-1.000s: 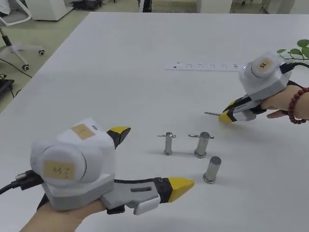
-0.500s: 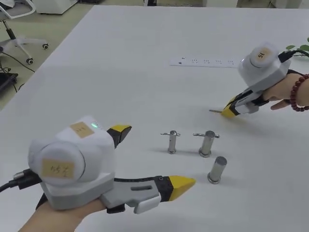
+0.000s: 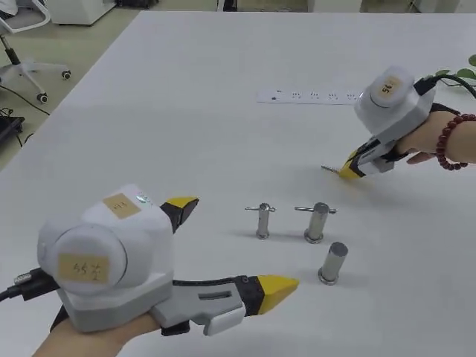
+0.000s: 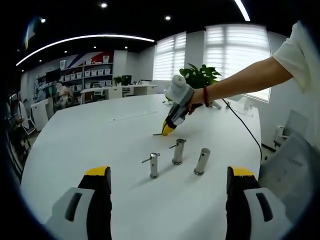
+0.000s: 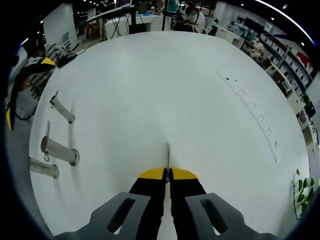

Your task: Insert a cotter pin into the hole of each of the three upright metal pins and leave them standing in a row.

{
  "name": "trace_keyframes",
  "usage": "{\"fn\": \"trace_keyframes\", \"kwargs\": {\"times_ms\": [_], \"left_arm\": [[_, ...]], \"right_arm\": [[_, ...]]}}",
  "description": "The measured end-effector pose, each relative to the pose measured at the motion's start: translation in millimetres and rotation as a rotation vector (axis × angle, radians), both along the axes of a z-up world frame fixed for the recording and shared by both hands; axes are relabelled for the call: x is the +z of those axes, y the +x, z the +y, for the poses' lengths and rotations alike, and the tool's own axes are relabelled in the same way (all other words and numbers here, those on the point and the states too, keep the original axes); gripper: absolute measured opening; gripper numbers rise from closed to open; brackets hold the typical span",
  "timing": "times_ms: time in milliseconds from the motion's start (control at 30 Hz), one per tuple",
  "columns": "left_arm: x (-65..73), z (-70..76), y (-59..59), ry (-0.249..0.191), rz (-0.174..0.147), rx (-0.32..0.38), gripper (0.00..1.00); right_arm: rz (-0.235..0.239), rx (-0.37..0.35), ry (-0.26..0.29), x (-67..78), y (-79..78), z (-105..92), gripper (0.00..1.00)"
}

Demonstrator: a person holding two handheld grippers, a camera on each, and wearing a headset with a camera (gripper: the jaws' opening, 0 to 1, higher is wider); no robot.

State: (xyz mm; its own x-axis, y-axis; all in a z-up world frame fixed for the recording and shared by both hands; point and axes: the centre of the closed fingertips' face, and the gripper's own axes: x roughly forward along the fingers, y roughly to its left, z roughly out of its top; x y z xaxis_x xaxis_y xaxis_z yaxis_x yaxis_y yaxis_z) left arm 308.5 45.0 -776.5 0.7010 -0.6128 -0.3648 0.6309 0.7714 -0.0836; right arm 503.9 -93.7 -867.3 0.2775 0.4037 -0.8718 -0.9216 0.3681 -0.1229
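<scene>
**Head view.** The left gripper (image 3: 230, 242) sits low, close to the person, with its jaws spread wide and nothing between them. The right gripper (image 3: 349, 171) is farther out, clamped tight on a cotter pin (image 3: 331, 169). The pin's shaft juts straight past the tips and lies roughly level with the table (image 3: 186, 89). Between the two grippers stand one fitted pin (image 3: 262, 221), a second fitted pin (image 3: 315, 222) and the bare pin (image 3: 332, 262). The bare pin stands just beyond the left gripper's nearer jaw tip and well back toward the person from the right gripper's tips.

**Left gripper view.** All three metal pins stand ahead, between the open jaws, and the bare pin (image 4: 202, 161) is toward the right-hand jaw. The right gripper (image 4: 168, 129) hovers beyond them.

**Right gripper view.** The shut jaws grip the cotter pin (image 5: 167, 157), which points dead ahead. The bare pin (image 5: 42, 168) lies far off to the left, its long axis crosswise to the cotter's shaft.

The right gripper probably has to swing left and realign. I cannot tell which way the bare pin's hole faces.
</scene>
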Motion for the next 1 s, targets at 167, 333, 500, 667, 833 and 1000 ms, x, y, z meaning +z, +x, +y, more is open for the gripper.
{"fn": "trace_keyframes", "kwargs": {"times_ms": [167, 333, 500, 667, 833, 1000], "left_arm": [[-0.8, -0.6, -1.3, 0.008, 0.002, -0.006, 0.95], [2.4, 0.8, 0.3, 0.008, -0.002, -0.005, 0.95], [5.8, 2.5, 3.8, 0.012, -0.005, -0.006, 0.95], [9.8, 2.5, 6.2, 0.026, -0.014, -0.012, 0.93], [12.4, 1.2, 7.4, 0.019, -0.015, -0.019, 0.85], [16.0, -0.3, 10.7, 0.000, -0.003, -0.024, 0.81]], "right_arm": [[-0.057, 0.040, -0.054, 2.3, 0.6, 0.1, 0.02], [-0.086, 0.040, -0.051, 6.7, 8.7, -2.2, 0.01], [-0.120, 0.035, -0.043, 18.8, 6.7, -2.8, 0.01], [-0.158, 0.035, -0.017, 30.6, -0.6, -0.7, 0.01], [-0.207, 0.069, 0.000, 48.4, -13.5, 2.3, 0.01], [-0.257, 0.105, -0.001, 60.8, -20.2, -0.1, 0.01]]}}
